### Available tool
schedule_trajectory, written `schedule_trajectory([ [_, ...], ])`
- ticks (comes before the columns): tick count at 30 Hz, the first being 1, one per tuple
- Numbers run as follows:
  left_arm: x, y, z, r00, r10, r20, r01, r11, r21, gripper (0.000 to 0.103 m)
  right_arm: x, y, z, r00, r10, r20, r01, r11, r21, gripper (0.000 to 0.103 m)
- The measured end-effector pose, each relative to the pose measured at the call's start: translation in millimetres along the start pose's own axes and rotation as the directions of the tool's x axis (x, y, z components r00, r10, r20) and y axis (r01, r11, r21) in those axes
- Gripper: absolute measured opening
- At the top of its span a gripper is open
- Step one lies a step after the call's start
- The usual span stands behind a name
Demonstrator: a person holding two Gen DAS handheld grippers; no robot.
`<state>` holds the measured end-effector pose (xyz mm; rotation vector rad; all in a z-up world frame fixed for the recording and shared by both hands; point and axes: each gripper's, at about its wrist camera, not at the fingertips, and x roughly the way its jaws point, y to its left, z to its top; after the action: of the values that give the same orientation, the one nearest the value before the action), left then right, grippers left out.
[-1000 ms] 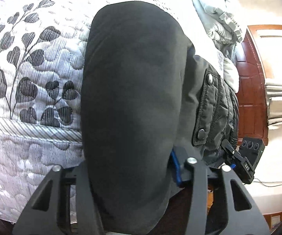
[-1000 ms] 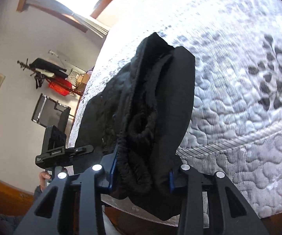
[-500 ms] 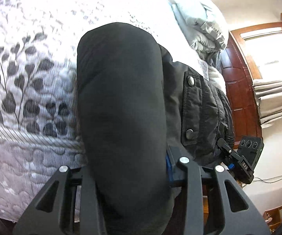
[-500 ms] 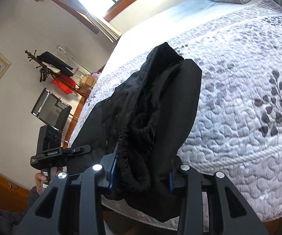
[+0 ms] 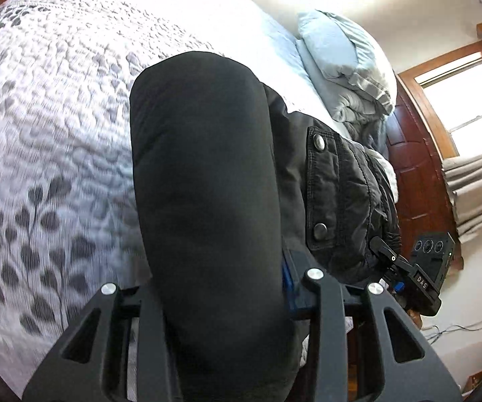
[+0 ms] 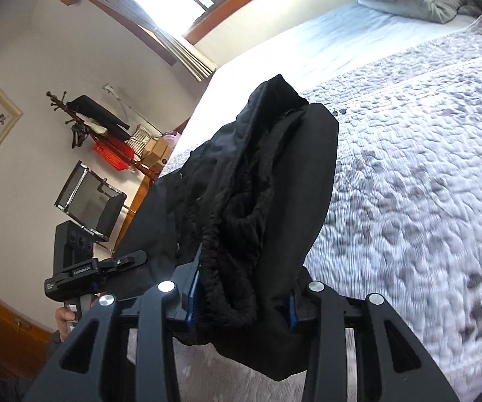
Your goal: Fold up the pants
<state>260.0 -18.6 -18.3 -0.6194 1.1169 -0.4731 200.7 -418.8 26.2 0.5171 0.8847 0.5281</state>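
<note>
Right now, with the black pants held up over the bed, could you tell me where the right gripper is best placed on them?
On the bunched, ribbed waistband, coming from the bed's near edge. The right gripper already pinches that thick roll, a firm handle, while the left gripper clamps the smooth leg of the pants.

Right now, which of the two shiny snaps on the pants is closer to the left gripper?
The lower snap, at the bottom of the flap on the pants, just above the left gripper. The upper snap sits further up.
</note>
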Motion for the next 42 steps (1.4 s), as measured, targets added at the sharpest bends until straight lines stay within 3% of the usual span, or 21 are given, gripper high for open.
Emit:
schedule_trajectory([
  [8,35,25,33,0.998,0.057,-0.009,-0.057,0.998,-0.025,0.035,58,-36,18,0.998,-0.003,-0.055,0.008,0.997,0.083,0.038],
  [20,43,42,17,0.999,0.042,0.014,-0.042,0.999,-0.026,0.041,75,-61,-3,0.994,-0.042,-0.099,0.055,0.99,0.129,0.041],
  [23,48,44,14,0.998,0.065,0.017,-0.064,0.998,-0.025,0.048,81,-70,-4,0.992,-0.055,-0.112,0.072,0.984,0.16,0.049],
  [25,50,46,13,0.997,0.074,0.02,-0.074,0.997,-0.023,0.055,86,-77,-8,0.99,-0.069,-0.124,0.09,0.98,0.176,0.063],
  [30,49,56,8,0.996,0.082,0.024,-0.081,0.996,-0.049,0.065,87,-93,-20,0.991,-0.049,-0.125,0.078,0.969,0.235,0.082],
  [36,38,62,-3,0.993,0.116,0.025,-0.115,0.992,-0.052,0.08,64,-121,-42,0.995,0.075,-0.072,-0.046,0.94,0.338,0.082],
  [42,17,74,-19,0.99,0.135,0.027,-0.133,0.989,-0.063,0.087,33,-125,-55,0.998,0.016,-0.057,0.003,0.945,0.328,0.083],
])
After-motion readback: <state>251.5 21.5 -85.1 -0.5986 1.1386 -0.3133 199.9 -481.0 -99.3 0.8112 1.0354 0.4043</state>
